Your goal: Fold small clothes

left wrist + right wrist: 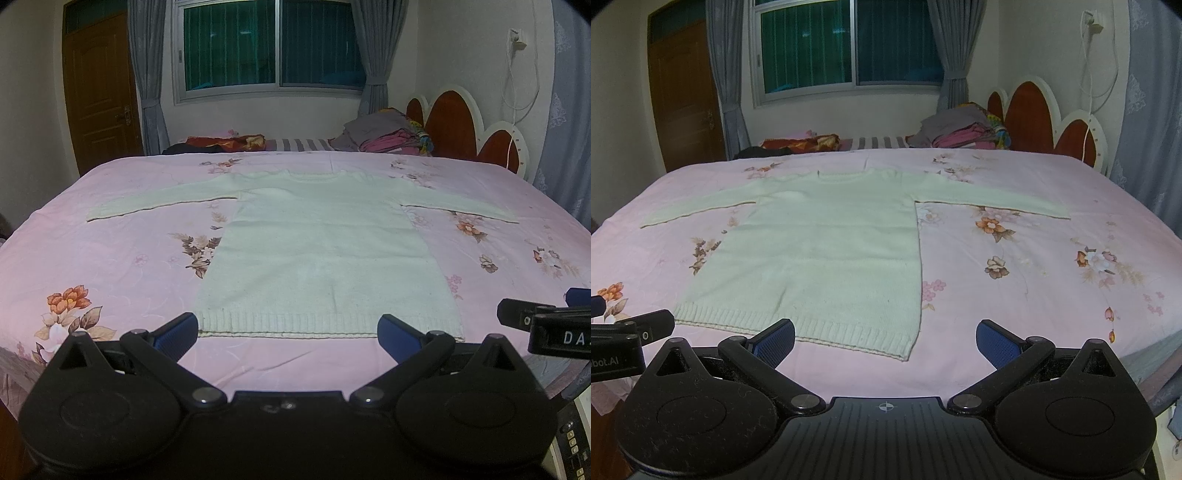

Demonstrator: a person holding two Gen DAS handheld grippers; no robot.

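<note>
the white knit sweater (pixel 317 251) lies flat on the pink floral bedsheet (pixel 110 258), sleeves spread, its ribbed hem (pixel 325 326) nearest to both tools. the left gripper (pixel 288 334) and the right gripper (pixel 884 339) are both wide apart and hold nothing. the risk, i think — the knit is soft and stretchy, so a pinch that takes only the top layer, or also the sheet below, would drag it crooked.

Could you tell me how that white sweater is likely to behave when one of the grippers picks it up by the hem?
The sweater is knitted and lies flat on the bedsheet, so it will probably drape limply. Its outspread sleeve would likely trail behind. The ribbed hem looks thick enough for the open left gripper to pinch without slipping.
</note>
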